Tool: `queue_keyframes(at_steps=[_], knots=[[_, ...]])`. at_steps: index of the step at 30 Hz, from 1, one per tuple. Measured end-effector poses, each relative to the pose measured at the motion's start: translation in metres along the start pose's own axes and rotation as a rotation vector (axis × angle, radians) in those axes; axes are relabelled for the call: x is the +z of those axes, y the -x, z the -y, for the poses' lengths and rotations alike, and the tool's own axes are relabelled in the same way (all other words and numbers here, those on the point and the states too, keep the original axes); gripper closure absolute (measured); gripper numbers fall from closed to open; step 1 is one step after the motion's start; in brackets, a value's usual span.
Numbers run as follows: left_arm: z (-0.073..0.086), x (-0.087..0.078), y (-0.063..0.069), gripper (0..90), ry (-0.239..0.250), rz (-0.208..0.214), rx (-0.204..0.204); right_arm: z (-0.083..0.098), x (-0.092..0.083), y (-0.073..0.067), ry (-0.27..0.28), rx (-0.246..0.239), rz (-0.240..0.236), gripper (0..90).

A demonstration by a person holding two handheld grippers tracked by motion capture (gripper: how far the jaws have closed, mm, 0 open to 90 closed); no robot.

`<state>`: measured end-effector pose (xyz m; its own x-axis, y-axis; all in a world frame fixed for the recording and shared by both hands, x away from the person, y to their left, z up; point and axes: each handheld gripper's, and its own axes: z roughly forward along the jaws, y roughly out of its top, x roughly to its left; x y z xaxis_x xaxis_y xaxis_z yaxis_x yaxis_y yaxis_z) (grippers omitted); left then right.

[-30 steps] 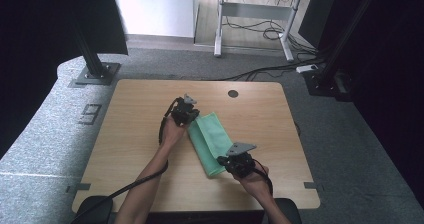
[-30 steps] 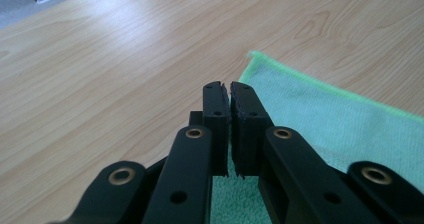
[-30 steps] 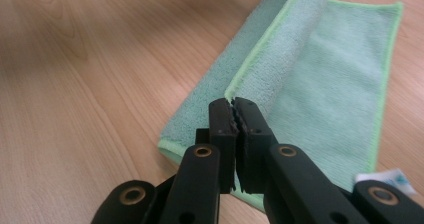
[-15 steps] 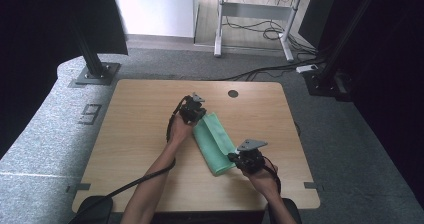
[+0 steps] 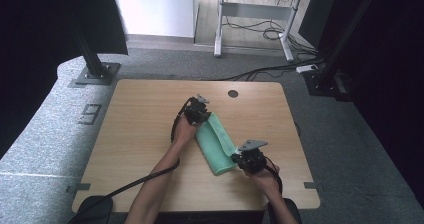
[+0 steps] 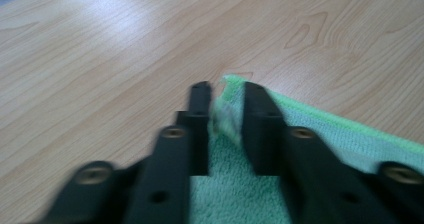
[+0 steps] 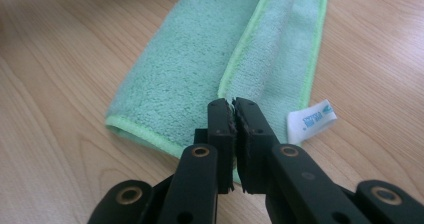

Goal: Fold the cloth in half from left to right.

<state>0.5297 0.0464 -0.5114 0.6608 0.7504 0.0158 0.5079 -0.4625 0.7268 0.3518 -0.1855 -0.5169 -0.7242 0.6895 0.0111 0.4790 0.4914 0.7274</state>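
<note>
Green microfibre cloth (image 5: 216, 141), folded into a long narrow strip, lies near the middle of a light wooden table (image 5: 140, 129). Its long axis runs diagonally, from the far end near the table's centre toward the near right, closer to the person. From the right gripper view, one layer is folded lengthwise over another, with a brighter green stitched hem along each edge, and a small white care label (image 7: 310, 119) sticks out from the cloth's side onto the bare wood. The left gripper (image 5: 199, 110), held in the person's left hand (image 5: 184, 131), sits at the far end of the cloth; in the left gripper view its two black jaws stand slightly apart with a raised corner of the cloth pinched up between them. The right gripper (image 5: 248, 156), held in the right hand (image 5: 264, 176), sits at the near end; in its own view the jaws are pressed almost together on the edge of the folded upper layer. A black cable (image 5: 135, 184) trails from the left gripper back toward the near edge of the table. A round cable hole (image 5: 233, 93) marks the table's far side. Beyond the table, on grey carpet, stand black frame posts (image 5: 92, 59) and the legs of a white desk (image 5: 250, 19) with loose cables beneath it.
</note>
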Motion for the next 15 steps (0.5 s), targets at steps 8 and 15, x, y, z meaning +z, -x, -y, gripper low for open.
queue_keyframes(at_steps=[8,15], knots=[[-0.006,-0.015,0.002,37.0,0.057,0.033,0.003,0.001,-0.010,0.014,0.050,0.036,0.081,54.7],[0.004,-0.024,-0.001,32.3,0.047,0.026,0.007,-0.001,-0.004,0.026,0.047,0.038,0.116,47.9]])
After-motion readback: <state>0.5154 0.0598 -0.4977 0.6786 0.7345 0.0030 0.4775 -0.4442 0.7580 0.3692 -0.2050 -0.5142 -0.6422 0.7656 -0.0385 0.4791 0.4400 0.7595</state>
